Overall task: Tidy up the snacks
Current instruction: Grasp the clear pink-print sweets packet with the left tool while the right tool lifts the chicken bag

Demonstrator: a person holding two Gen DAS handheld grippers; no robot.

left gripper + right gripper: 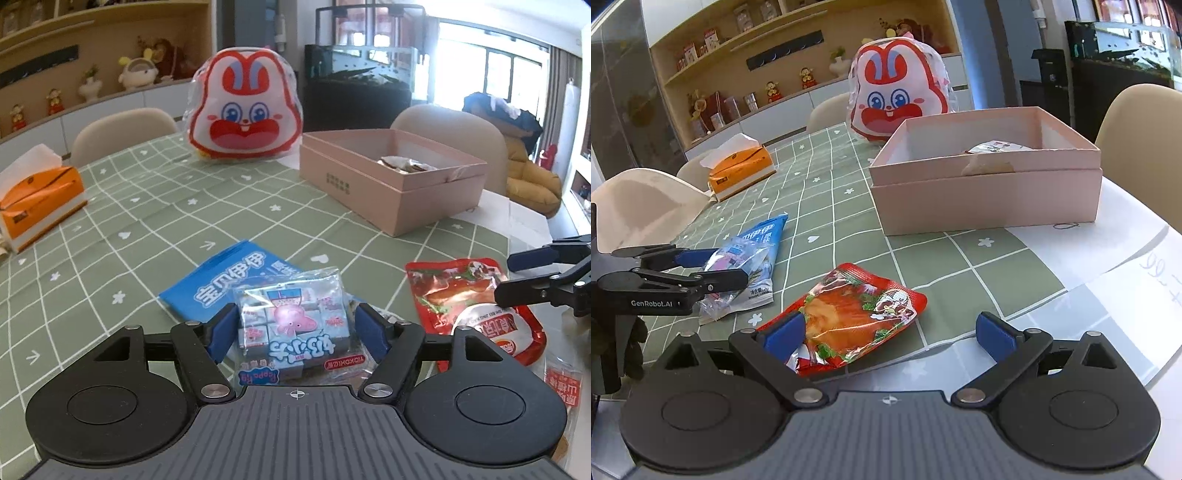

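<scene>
The counter (pixel 846 184) wears a green checked cloth. On its far side a pink cardboard box (pixel 986 199) stands open with a few snacks inside, and a rabbit-faced bag (pixel 899 99) stands upright just behind it. An orange tissue box (pixel 742 171) sits well to the left. Nearer, a blue snack packet (pixel 229 280) lies flat, with a clear Peppa Pig candy pack (pixel 291 321) on top. The left tool (pixel 295 328) straddles that pack, pads spread and not pressing it. The red chicken-leg pouch (pixel 849 314) lies between the wide-open pads of the right tool (pixel 890 332), its corner by the left pad.
</scene>
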